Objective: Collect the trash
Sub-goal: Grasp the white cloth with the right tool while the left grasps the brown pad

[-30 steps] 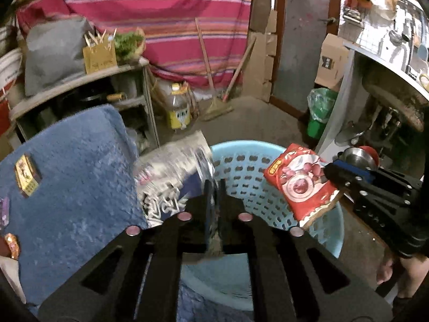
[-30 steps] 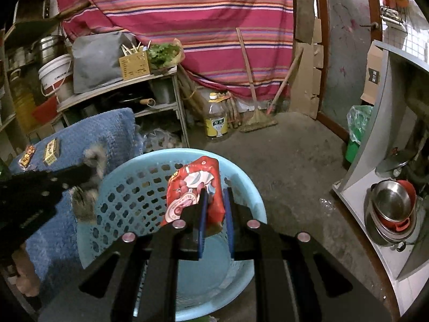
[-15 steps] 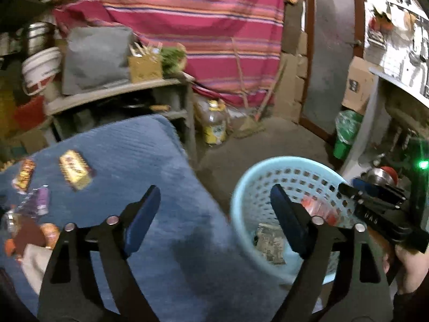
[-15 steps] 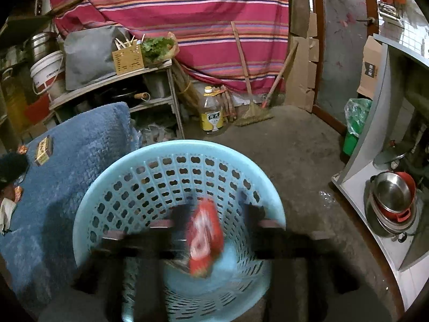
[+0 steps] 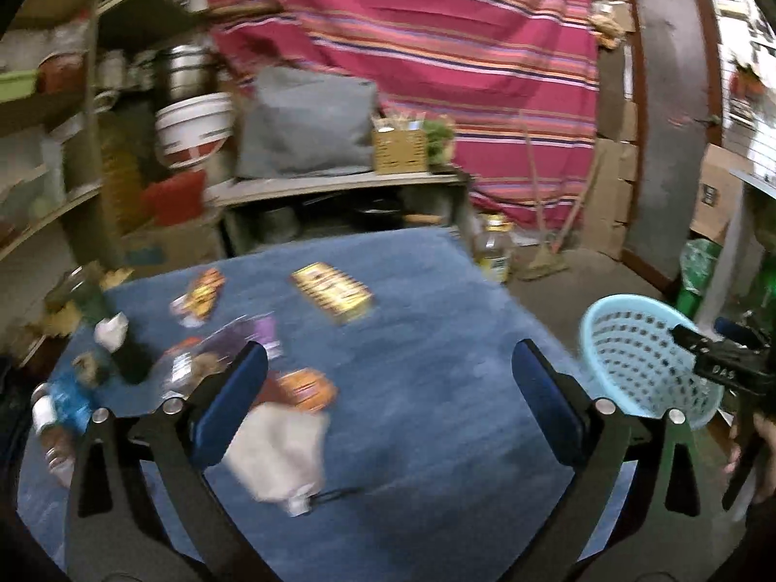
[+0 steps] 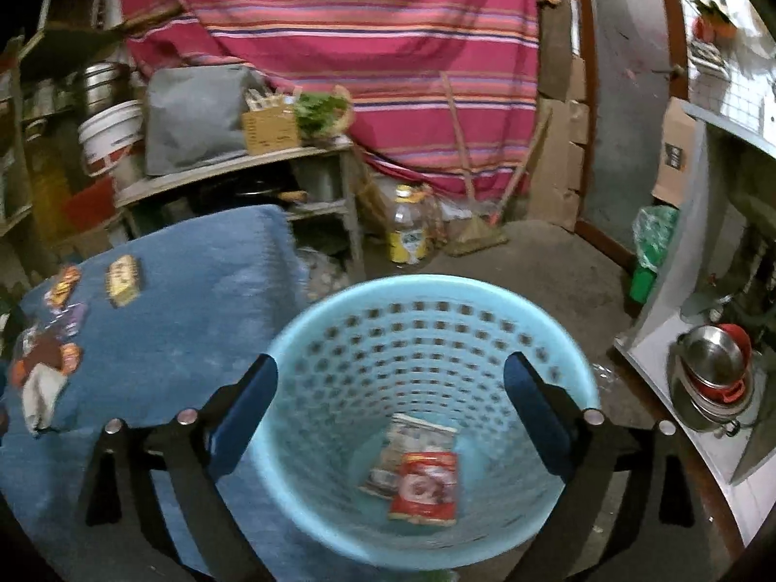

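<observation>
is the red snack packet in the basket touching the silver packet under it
Touching. The right wrist view shows the red snack packet lying overlapped on the silver packet at the bottom of the blue basket, with no gap between them.

left gripper [image 5: 388, 383]: jaws opening, wide apart, nothing between them; blue pads at 8 and 4 o'clock.
table [image 5: 436, 417]: blue cloth, fills the centre and 6 o'clock.
gold wrapper [image 5: 332, 292]: flat on the cloth, just above centre.
orange wrapper [image 5: 306, 390]: by the left pad.
white rag [image 5: 279, 456]: touching the orange wrapper, towards 7 o'clock.
other wrappers [image 5: 201, 296]: scattered towards 9 o'clock, blurred.
basket [image 5: 645, 354]: light blue, at 3 o'clock, beside the table.
right gripper [image 5: 722, 363]: black, over the basket's right rim; state unclear.
hand [image 5: 751, 456]: at 4 o'clock.
</observation>
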